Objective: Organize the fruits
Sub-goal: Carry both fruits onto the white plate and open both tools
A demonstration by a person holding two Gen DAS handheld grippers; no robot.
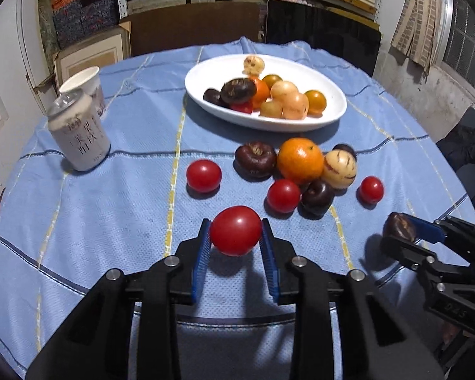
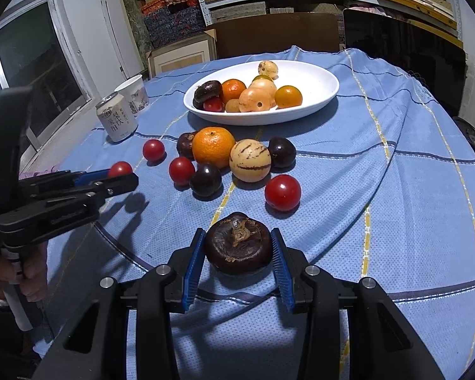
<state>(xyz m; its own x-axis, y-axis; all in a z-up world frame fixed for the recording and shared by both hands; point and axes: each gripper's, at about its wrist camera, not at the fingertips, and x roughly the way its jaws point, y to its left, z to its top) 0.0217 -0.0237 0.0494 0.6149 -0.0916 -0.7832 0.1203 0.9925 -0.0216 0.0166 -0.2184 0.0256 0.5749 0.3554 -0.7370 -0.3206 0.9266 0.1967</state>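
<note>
My left gripper (image 1: 236, 231) is shut on a red tomato (image 1: 235, 230), held just above the blue cloth; in the right wrist view that tomato (image 2: 120, 168) shows behind the left gripper (image 2: 123, 175). My right gripper (image 2: 238, 243) is shut on a dark brown wrinkled fruit (image 2: 238, 242), seen at the right edge of the left wrist view as the dark fruit (image 1: 399, 226) in the right gripper (image 1: 402, 232). A white oval plate (image 1: 300, 123) at the far middle holds several fruits. Loose on the cloth lie an orange (image 1: 300, 160), a striped pale fruit (image 1: 339, 168), dark fruits and red tomatoes.
A white drink can (image 1: 79, 133) and a paper cup (image 1: 84, 84) stand at the left of the round table (image 1: 110, 221). Shelves with boxes and a dark chair back stand behind the table. A hand (image 2: 28, 272) holds the left gripper's handle.
</note>
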